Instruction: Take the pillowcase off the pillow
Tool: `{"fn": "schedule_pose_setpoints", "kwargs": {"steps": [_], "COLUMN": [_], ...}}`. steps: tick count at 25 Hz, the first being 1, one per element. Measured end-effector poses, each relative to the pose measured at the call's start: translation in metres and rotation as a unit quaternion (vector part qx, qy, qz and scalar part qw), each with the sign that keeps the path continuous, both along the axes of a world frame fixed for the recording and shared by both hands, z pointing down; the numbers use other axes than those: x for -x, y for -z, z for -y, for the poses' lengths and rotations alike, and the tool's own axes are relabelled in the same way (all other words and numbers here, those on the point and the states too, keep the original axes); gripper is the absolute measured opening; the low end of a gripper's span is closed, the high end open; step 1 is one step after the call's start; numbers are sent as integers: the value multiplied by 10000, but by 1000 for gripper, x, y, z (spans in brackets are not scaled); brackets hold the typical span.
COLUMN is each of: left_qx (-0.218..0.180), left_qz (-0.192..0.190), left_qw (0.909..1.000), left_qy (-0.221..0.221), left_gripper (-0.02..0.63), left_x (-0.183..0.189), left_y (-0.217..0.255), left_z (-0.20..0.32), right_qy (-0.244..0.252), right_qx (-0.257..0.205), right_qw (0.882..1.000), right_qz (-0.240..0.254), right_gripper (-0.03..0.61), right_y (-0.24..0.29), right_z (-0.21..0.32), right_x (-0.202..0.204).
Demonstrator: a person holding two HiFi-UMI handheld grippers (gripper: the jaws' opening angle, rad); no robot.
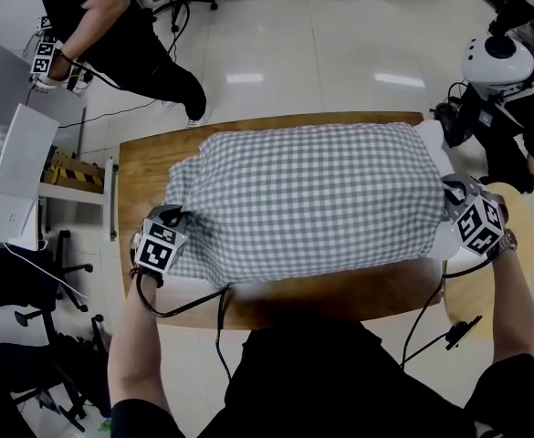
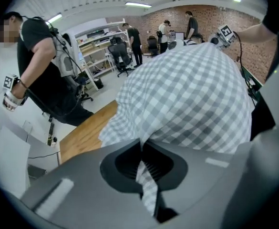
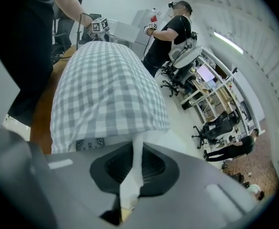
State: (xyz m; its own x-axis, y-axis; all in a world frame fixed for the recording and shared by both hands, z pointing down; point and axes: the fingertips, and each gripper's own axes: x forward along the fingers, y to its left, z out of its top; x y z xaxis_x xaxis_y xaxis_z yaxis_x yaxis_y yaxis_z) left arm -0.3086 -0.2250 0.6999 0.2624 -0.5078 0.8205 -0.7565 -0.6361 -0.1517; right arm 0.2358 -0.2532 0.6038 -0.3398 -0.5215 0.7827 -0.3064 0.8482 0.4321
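Note:
A pillow in a grey-and-white checked pillowcase lies across the wooden table. My left gripper is at the case's left end, shut on a fold of the checked cloth that runs between the jaws. At the right end the white pillow sticks out of the case's open mouth. There my right gripper is shut on a pinch of the white pillow fabric. The right gripper view shows the edge of the case just beyond the jaws, with a printed label at its hem.
A person in black stands beyond the table's far left corner, with grippers on the hands. White boxes sit on a stand at the left. A person with a white helmet-like device is at the far right. A round wooden top is by my right arm.

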Motion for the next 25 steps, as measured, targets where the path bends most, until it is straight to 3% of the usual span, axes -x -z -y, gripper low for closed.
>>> {"fn": "schedule_pose_setpoints", "kwargs": {"steps": [5, 10, 14, 25], "left_qx": [-767, -1386, -1573, -1934], "left_qz": [-316, -588, -723, -773], "left_qw": [9957, 9827, 9739, 9612], "left_qy": [410, 1079, 1467, 1807], "left_gripper": [5, 5, 5, 5], "left_x": [13, 36, 52, 80], "left_y": [53, 91, 107, 141], "left_z": [0, -5, -11, -20], "right_qy": [-64, -141, -244, -597], "right_qx": [-304, -549, -630, -751], "right_qw": [9995, 9984, 9977, 9954], "right_qz": [-8, -13, -16, -48], "right_gripper": [14, 13, 12, 12], "right_y": [26, 47, 55, 70], "right_z": [-8, -17, -21, -31], "right_x": [-1, -4, -11, -38]}}
